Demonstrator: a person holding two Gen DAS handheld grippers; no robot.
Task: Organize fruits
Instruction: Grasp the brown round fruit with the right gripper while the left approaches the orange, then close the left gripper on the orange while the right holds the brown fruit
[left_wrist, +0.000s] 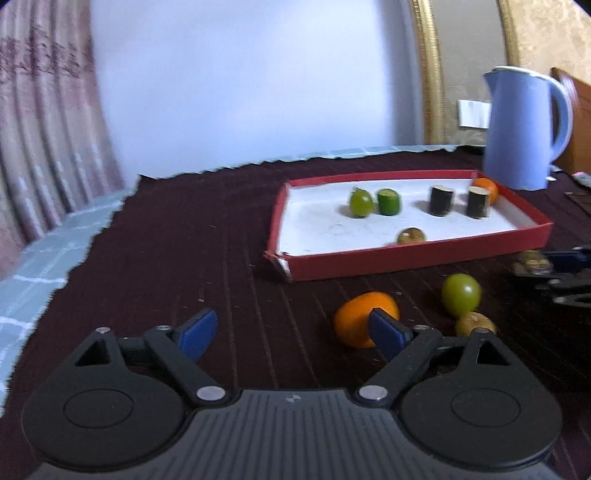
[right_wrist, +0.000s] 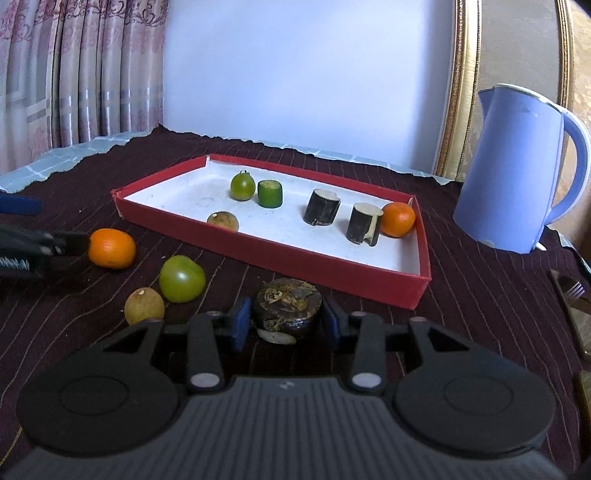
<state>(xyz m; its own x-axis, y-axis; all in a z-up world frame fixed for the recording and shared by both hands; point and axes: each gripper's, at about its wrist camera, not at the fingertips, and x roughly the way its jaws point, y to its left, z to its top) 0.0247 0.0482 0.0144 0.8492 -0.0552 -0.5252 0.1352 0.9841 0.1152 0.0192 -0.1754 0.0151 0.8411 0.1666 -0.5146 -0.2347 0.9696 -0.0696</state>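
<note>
A red tray (left_wrist: 406, 258) (right_wrist: 303, 262) with a white floor holds a green tomato (right_wrist: 242, 186), a green cylinder (right_wrist: 270, 193), two dark cylinders (right_wrist: 321, 206), an orange (right_wrist: 398, 219) and a brown longan (right_wrist: 222, 220). On the cloth in front lie an orange (left_wrist: 354, 317) (right_wrist: 112, 248), a green tomato (left_wrist: 461, 294) (right_wrist: 182, 278) and a longan (left_wrist: 475, 324) (right_wrist: 144, 305). My left gripper (left_wrist: 291, 330) is open, its right finger just before the orange. My right gripper (right_wrist: 286, 325) has its jaws around a dark round cake-like piece (right_wrist: 287, 304), touching or nearly touching it.
A blue electric kettle (left_wrist: 524, 129) (right_wrist: 517, 170) stands right of the tray. The table carries a dark striped cloth (left_wrist: 184, 258) with a light checked cloth under it. Curtains hang at the left. A fork (right_wrist: 570, 295) lies at the far right edge.
</note>
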